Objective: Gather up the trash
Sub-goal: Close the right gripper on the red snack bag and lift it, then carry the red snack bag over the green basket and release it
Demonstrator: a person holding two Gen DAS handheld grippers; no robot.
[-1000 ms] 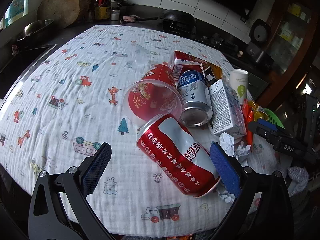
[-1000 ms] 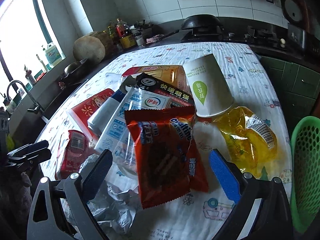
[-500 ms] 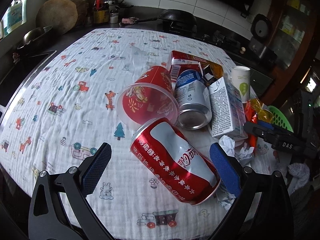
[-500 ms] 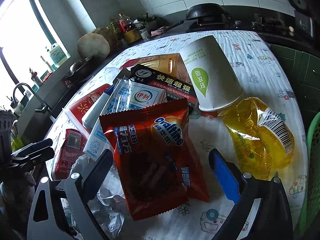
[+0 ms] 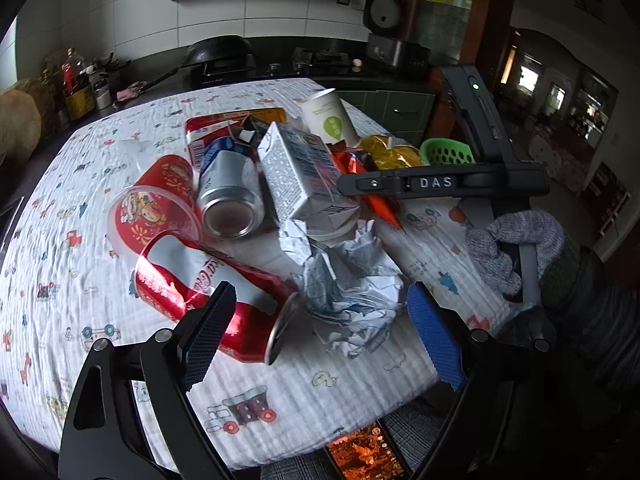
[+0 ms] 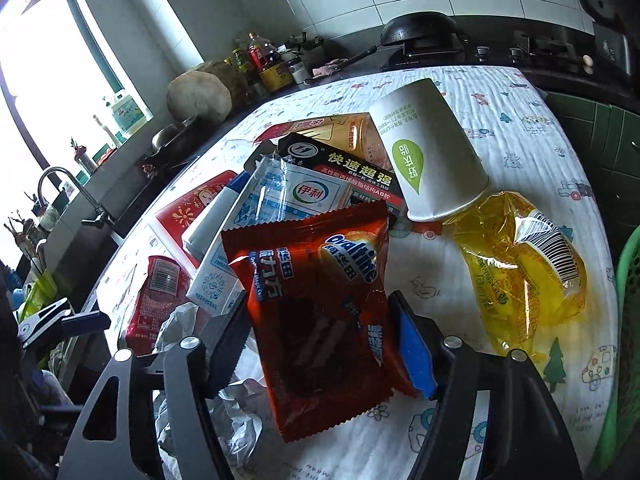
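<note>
a: what is the right gripper doing?

b: it is clamping the orange ovaltine wrapper, one pad pressing each long edge of the packet. the wrapper is lying over the near end of the trash pile on the printed tablecloth.

a: and what is sitting around it?

b: a white yili milk carton is poking out from under the wrapper's top edge, and a black box with yellow chinese lettering is lying behind that. a white paper cup is lying tipped on its side, its rim touching a crumpled yellow plastic bag. a green basket is showing at the right edge of the table.

a: how about the left gripper?

b: it is hanging spread wide, gripping nothing. its left pad is sitting in front of a dented red coca-cola can, and crumpled white paper is lying between the two pads, though i cannot tell whether either pad is touching it.

a: anything else in the left view?

b: a silver and blue can is lying with its base toward the camera, just beside a red plastic cup on its side. the milk carton is leaning over the can.
</note>
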